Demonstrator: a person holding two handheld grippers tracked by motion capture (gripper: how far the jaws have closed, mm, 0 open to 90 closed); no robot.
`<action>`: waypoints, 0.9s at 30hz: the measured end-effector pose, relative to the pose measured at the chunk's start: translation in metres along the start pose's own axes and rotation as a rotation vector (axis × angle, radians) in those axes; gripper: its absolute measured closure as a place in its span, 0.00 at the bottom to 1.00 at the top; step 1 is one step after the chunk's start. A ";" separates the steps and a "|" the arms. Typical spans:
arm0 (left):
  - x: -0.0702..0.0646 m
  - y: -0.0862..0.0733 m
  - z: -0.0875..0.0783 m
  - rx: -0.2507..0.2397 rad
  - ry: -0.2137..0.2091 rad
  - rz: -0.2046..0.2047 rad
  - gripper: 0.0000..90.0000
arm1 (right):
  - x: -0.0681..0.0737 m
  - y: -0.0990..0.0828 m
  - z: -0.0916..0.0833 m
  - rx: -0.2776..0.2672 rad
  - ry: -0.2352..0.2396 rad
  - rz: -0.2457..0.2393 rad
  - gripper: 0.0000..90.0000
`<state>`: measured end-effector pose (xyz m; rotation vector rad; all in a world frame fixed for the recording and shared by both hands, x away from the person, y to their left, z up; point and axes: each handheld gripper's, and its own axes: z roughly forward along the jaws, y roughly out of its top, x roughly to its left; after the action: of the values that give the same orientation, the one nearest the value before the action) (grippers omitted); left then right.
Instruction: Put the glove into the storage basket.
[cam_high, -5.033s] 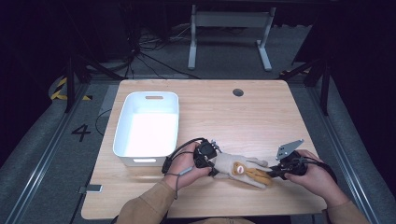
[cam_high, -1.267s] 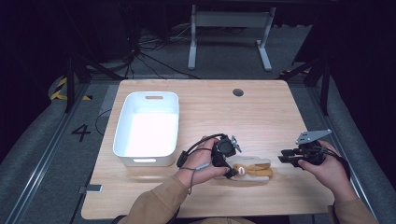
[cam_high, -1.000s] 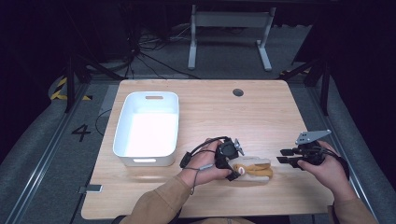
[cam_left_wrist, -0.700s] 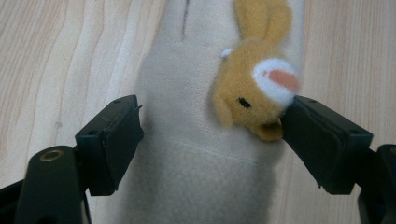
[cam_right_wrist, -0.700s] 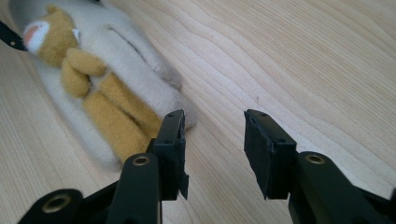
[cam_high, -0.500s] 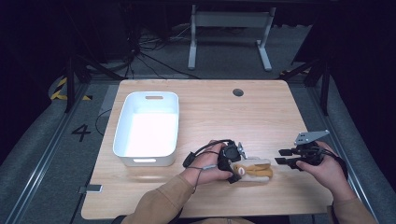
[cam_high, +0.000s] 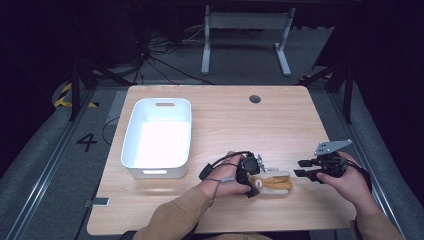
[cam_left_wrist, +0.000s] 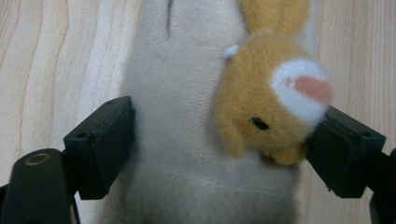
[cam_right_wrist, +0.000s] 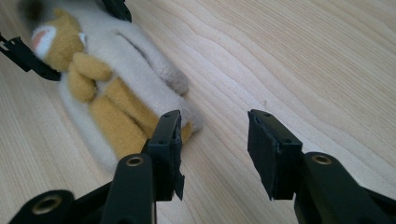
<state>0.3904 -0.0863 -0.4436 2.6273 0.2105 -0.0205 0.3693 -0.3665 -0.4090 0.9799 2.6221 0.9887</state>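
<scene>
A white bin (cam_high: 157, 137) stands on the left half of the wooden table (cam_high: 280, 115), in the same place as in all the earlier frames.

Just right of the bin's near corner, the left gripper (cam_high: 252, 175) rests on the table near its front edge, held in the person's left hand (cam_high: 222, 181). In the left gripper view its jaws stand on either side of a cream mitten (cam_left_wrist: 187, 121) bearing an orange plush animal (cam_left_wrist: 273, 100): one jaw touches the cream fabric, the other presses the animal's head. The jaws grip the mitten at that end. Five seconds ago this gripper was further left, closer to the bin; it has since moved right.

The mitten lies flat on the table, lengthwise left to right, between the two grippers.

The right gripper (cam_high: 305, 169), which touched the mitten's far end five seconds ago, now sits apart from it to the right. Its jaws are open with bare table between them.
</scene>
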 end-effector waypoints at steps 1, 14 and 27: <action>0.000 0.000 0.000 0.003 -0.002 -0.003 0.18 | 0.000 0.000 0.000 0.000 0.001 0.001 0.62; -0.004 0.001 0.003 0.040 0.039 0.060 0.18 | 0.000 0.000 0.002 -0.001 0.008 0.004 0.60; -0.004 0.000 0.002 0.058 0.038 0.072 0.20 | 0.001 0.000 0.003 -0.002 0.013 0.008 0.60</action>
<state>0.3867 -0.0881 -0.4447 2.6926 0.1295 0.0487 0.3698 -0.3648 -0.4115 0.9882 2.6291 1.0034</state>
